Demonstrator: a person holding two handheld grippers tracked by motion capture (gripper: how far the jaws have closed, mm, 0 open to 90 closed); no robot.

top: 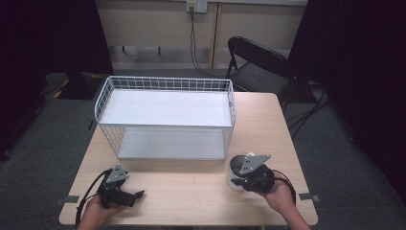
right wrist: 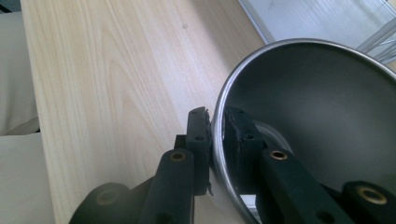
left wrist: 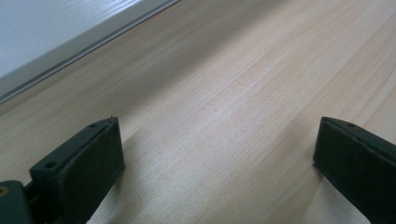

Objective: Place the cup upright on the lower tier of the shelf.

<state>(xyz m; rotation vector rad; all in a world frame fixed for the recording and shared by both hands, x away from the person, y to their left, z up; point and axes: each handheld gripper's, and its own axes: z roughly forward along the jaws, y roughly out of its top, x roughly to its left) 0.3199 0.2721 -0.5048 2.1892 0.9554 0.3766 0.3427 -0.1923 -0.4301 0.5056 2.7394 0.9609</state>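
near the tabletop's [top: 191, 191] front right corner, the right gripper [right wrist: 215, 135] pinches the rim of a steel cup [right wrist: 317, 116], one jaw inside, one outside. the grasp looks made; the white wire rack [top: 165, 115] holds nothing yet. the left gripper [top: 136, 195] rests spread at front left.

Wooden table [top: 191, 191], pale grain, standing on grey carpet [top: 43, 139]. White wire rack [top: 165, 117] on the table's far half, two tiers: upper shelf [top: 165, 108] with a low wire rim, lower shelf [top: 172, 143] resting on the tabletop; both shelves bare. Black folding chair [top: 256, 64] behind the table's far right corner, seat facing the table. Cream wall panels at the back, a socket [top: 196, 5] near the top, black cable [top: 194, 40] hanging from it to the floor. Dark curtains [top: 364, 57] on both sides. Small grey tape marks [top: 71, 199] on the table's left and right edges
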